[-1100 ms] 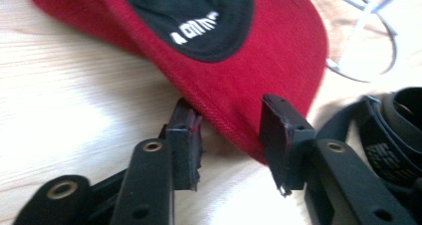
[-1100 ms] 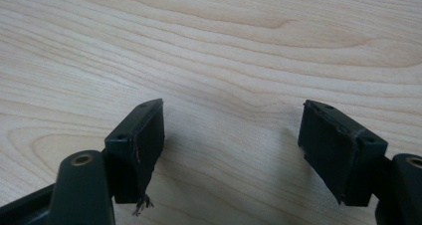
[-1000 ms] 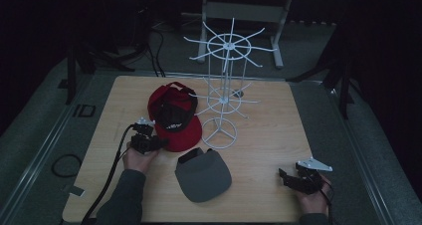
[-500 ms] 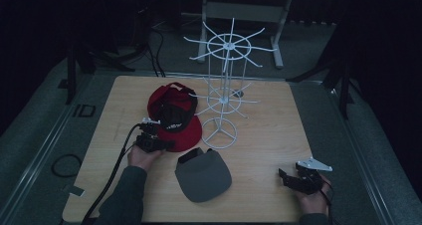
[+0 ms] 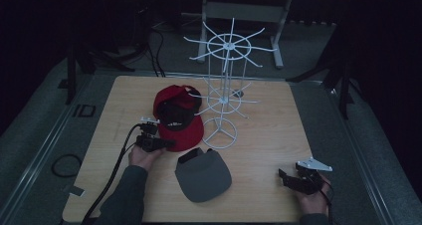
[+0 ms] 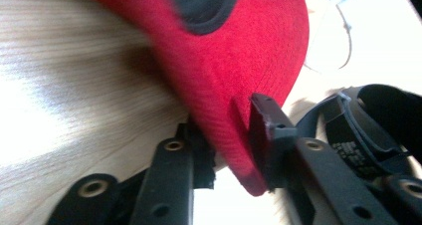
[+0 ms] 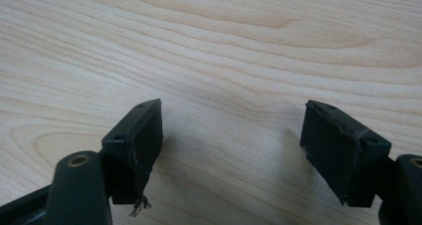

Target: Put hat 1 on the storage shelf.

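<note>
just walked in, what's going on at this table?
A person works at a light wooden table with two tools. The left hand-held gripper has just been closing its jaws on the brim of a red fabric baseball cap, one jaw under it and one on top. The right hand-held gripper rests open over bare wood. A dark grey cap lies between them, and a white wire display rack stands behind.

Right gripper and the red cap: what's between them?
In the high view, the grey cap lies on the table between the right gripper and the red cap; the remainder is bare wood.
</note>
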{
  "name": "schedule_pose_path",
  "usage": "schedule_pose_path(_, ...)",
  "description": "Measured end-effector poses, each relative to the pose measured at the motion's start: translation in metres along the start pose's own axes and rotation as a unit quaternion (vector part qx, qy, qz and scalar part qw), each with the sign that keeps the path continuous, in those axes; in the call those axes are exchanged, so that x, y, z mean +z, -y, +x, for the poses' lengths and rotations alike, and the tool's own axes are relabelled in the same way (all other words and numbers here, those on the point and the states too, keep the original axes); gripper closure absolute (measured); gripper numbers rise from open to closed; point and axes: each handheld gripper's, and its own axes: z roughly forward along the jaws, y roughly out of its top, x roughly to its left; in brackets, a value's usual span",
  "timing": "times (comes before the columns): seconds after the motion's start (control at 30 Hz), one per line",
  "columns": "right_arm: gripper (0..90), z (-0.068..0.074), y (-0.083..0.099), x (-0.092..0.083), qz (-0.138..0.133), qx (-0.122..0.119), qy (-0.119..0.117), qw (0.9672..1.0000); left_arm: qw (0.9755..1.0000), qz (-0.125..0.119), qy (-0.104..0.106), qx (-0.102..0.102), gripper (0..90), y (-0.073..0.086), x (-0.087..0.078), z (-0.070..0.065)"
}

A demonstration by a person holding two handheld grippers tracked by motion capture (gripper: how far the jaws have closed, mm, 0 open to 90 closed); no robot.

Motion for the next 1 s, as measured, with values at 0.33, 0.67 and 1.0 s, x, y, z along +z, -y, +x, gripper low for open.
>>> schedule_pose_path(0.33,24.5,0.000,0.000,0.000,0.000,0.000,-0.001,1.0000,0.9992,-0.036,-0.013,0.012,85.9,-0.001,-0.009,-0.007)
schedule_pose_path(0.67,24.5,0.000,0.000,0.000,0.000,-0.001,-0.001,1.0000,0.9971,-0.058,-0.045,0.019,86.1,-0.001,-0.024,-0.007)
schedule_pose_path(1.0,24.5,0.000,0.000,0.000,0.000,-0.001,-0.001,1.0000,0.9942,-0.087,-0.060,0.017,86.1,-0.003,-0.045,-0.003)
